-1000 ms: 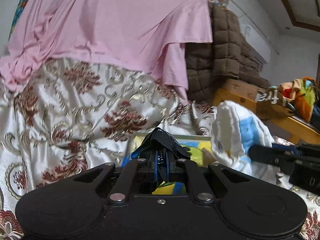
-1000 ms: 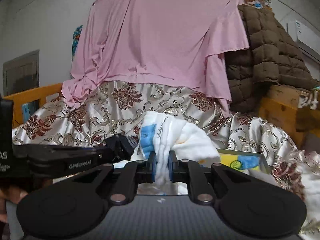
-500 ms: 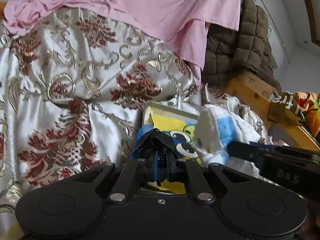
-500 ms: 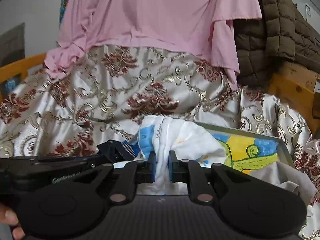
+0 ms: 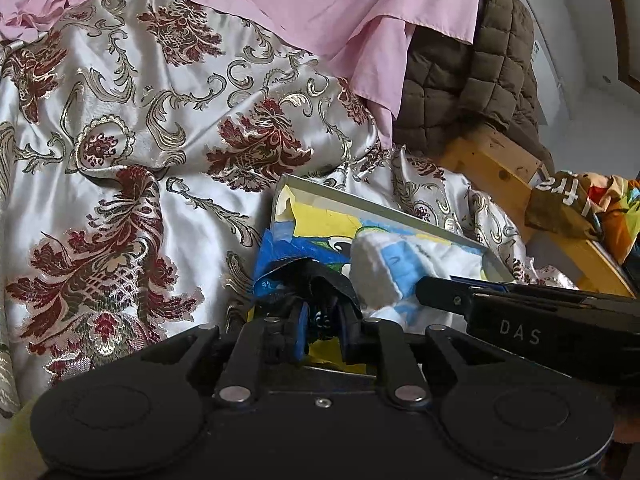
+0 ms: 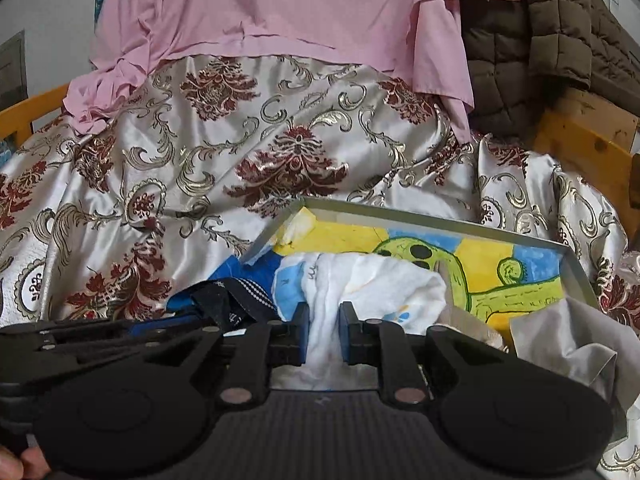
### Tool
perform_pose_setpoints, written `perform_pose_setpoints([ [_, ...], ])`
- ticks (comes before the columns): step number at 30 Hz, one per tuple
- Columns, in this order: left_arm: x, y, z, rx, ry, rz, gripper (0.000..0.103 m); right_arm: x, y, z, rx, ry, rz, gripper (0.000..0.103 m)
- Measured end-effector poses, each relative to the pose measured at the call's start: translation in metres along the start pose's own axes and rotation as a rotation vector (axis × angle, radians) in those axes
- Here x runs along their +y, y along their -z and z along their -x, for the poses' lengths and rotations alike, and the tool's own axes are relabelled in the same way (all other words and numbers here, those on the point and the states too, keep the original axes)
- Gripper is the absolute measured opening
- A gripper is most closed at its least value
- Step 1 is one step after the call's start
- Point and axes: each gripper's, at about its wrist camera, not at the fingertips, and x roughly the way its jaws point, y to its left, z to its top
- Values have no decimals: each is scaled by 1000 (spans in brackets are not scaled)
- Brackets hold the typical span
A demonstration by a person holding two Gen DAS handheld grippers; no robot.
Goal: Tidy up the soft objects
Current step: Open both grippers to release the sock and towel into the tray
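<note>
Left gripper (image 5: 323, 330) is clamped on a dark blue and black strap-like cloth (image 5: 316, 280), the fabric bunched up between its blue pads and folding over the fingertips. Right beside it, the right gripper (image 6: 324, 330) is pinched tight on a white cloth with light blue patches (image 6: 360, 284), a thick fold of it squeezed between the two pads and the rest billowing forward. The two tools sit just beside each other; from the left wrist view the right one reaches in from the right edge, its black body (image 5: 540, 320) lettered in white.

Both bundles hang over the near corner of a shallow grey tray (image 6: 440, 222), whose floor carries a bright yellow, blue and green drawing (image 6: 520, 280). The white cloth lies partly in the tray, the dark one at its left edge, touching blue fabric (image 6: 236, 276) there. A grey cloth (image 6: 560, 340) lies crumpled at the tray's right corner.

The tray rests on a silvery bedspread with red and gold flourishes (image 6: 200, 160). Behind that a pink sheet (image 6: 300, 8) drapes down, with a brown quilted blanket (image 6: 520, 40) to the right and a wooden frame (image 6: 580, 140) below it.
</note>
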Motion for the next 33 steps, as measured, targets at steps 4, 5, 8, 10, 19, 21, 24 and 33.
perform_pose_setpoints([
  [4,-5,0,0,1,-10,-36,29,-1,2,4,7,3,14,23],
  [5,-7,0,1,1,-12,-46,30,-2,2,6,8,5,16,24],
  [8,-13,0,2,1,-8,-73,42,-6,3,12,9,8,13,26],
  [10,-16,1,4,-6,-10,-85,48,-9,3,19,5,10,13,31],
  [19,-40,-4,31,-68,-41,-143,74,-34,1,64,-56,25,-23,64],
  [21,-46,-7,39,-78,-45,-150,78,-41,1,77,-74,33,-31,68],
  [24,-55,-10,54,-103,-61,-167,87,-51,2,95,-94,43,-52,73],
  [33,-78,-15,106,-189,-85,-166,102,-70,11,155,-150,13,-114,92],
])
